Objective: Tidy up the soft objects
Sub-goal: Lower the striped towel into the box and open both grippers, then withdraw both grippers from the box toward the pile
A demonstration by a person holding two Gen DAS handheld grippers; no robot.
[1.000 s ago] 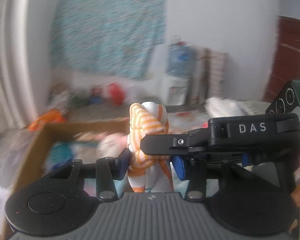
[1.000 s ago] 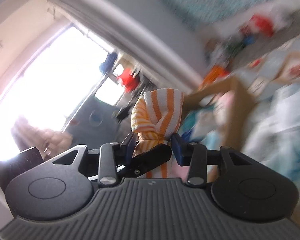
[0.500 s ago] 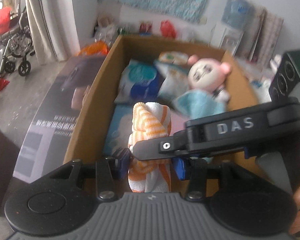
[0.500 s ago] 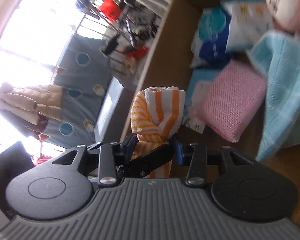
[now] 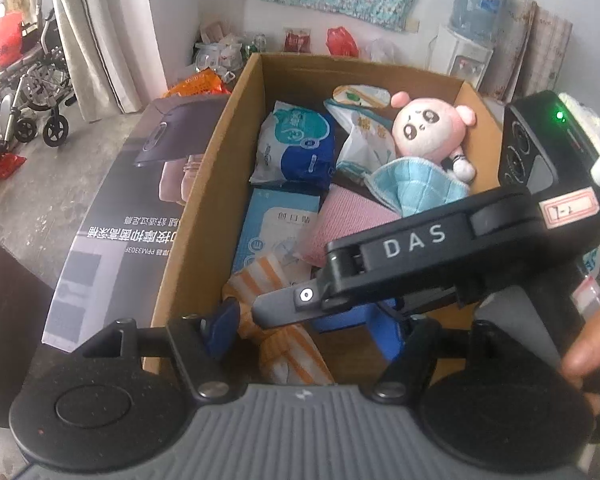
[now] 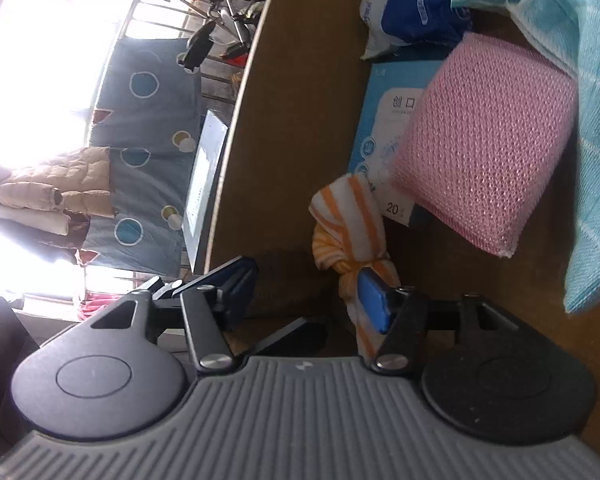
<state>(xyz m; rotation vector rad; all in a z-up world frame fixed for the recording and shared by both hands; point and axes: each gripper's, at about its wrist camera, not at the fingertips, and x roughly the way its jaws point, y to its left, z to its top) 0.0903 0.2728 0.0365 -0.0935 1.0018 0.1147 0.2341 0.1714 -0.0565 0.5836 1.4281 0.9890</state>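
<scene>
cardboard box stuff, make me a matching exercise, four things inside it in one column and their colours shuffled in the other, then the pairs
Things:
1. knitted pad
2. knotted cloth
3. plush doll
4. folded towel

Colours:
A. light blue
B. orange and white stripes
C. pink mesh knit all over
D. pale face with pink ears

Pairs: 1-C, 2-B, 3-D, 4-A

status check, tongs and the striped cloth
Both tongs opening, striped cloth loose between them. Cloth down in box beside pink sponge. Nothing blocking.
</scene>
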